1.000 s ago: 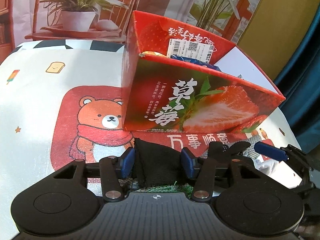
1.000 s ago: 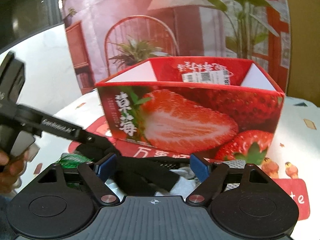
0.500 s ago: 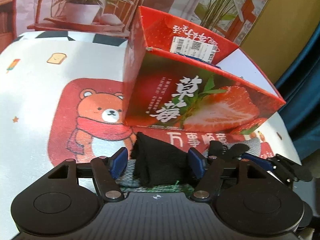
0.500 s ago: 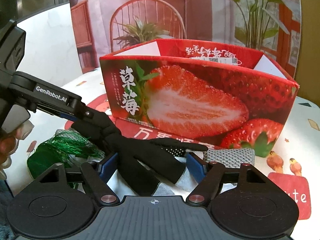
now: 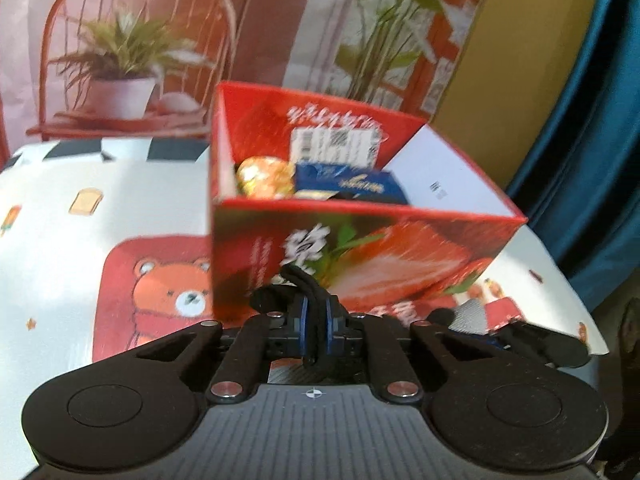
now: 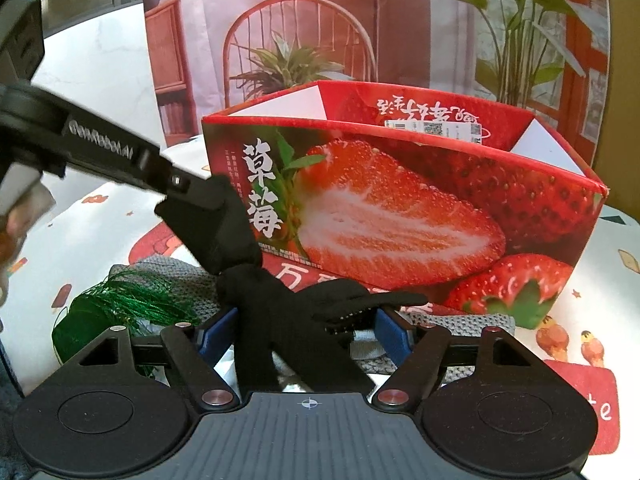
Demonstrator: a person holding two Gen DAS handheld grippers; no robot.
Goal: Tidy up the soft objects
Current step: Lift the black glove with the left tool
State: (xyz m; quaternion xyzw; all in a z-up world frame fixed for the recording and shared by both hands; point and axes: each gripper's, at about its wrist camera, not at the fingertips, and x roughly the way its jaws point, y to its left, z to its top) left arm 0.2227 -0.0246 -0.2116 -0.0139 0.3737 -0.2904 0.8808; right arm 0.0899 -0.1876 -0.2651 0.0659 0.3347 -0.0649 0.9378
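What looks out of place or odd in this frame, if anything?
Nothing is damaged or spilled. The black glove dangles from the left gripper, pinched by one edge, in front of the strawberry box. Green tinsel and grey knit fabric lie loose on the table.

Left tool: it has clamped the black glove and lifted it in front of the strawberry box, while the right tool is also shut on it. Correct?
Not quite. The left tool is shut on the black glove in front of the strawberry box, but the right tool is open: in the right wrist view its blue pads stand wide apart, with the glove hanging between them, unpinched.
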